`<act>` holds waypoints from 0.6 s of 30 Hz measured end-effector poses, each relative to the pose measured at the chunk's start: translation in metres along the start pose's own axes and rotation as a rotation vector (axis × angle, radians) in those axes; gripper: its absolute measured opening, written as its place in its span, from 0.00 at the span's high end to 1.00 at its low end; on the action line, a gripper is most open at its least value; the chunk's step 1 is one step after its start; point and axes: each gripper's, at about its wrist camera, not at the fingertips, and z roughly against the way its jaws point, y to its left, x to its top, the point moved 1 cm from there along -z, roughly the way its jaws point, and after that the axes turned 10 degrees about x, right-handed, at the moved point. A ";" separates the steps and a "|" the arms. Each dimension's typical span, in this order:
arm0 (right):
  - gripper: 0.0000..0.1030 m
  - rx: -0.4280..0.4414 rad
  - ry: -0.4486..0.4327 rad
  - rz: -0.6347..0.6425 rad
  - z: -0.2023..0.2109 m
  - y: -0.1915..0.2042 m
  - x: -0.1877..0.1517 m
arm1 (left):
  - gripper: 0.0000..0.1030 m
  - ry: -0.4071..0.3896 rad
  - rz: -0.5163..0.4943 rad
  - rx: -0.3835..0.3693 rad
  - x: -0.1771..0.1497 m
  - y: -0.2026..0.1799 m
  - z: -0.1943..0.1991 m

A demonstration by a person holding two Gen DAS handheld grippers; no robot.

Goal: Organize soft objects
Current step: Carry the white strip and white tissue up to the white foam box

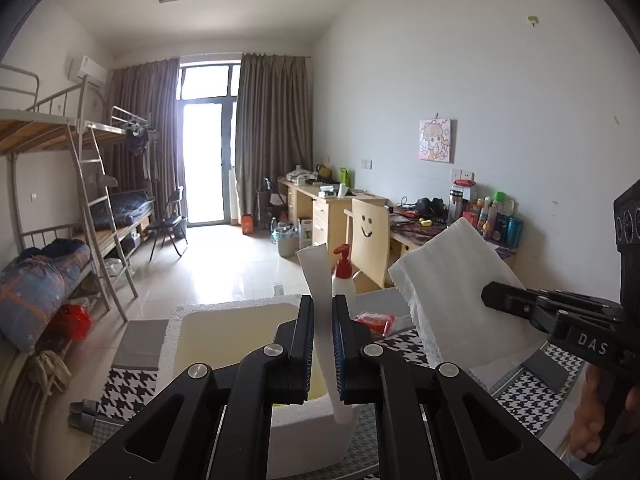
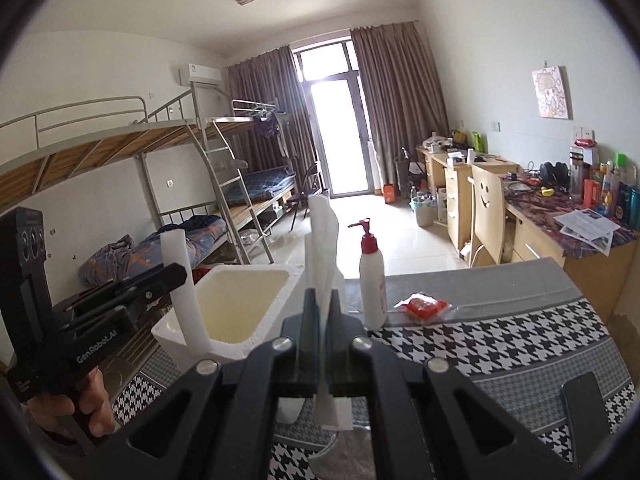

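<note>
Pinching one thin white foam sheet (image 1: 448, 280) at two places, both grippers are closed tight on it: the left gripper (image 1: 320, 344) clamps a narrow strip of its edge, the right gripper (image 2: 320, 344) a folded, crinkled edge. The soft, limp sheet hangs above one white polystyrene box (image 2: 240, 300), thick-walled with a cream hollow. On the black-and-white houndstooth tablecloth (image 2: 500, 344) stand one white pump bottle with a red top (image 2: 372, 276) and one red plastic-wrapped packet (image 2: 424, 306), well apart from the sheet.
</note>
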 end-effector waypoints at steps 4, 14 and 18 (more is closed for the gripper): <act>0.95 0.020 -0.009 -0.001 -0.001 0.004 0.003 | 0.91 0.001 0.005 0.016 0.001 0.004 -0.004; 0.95 0.061 -0.001 0.019 -0.020 0.015 0.014 | 0.91 0.019 0.008 0.053 0.002 0.006 -0.020; 0.95 0.079 0.004 0.036 -0.027 0.023 0.018 | 0.91 0.029 0.016 0.071 0.002 0.012 -0.027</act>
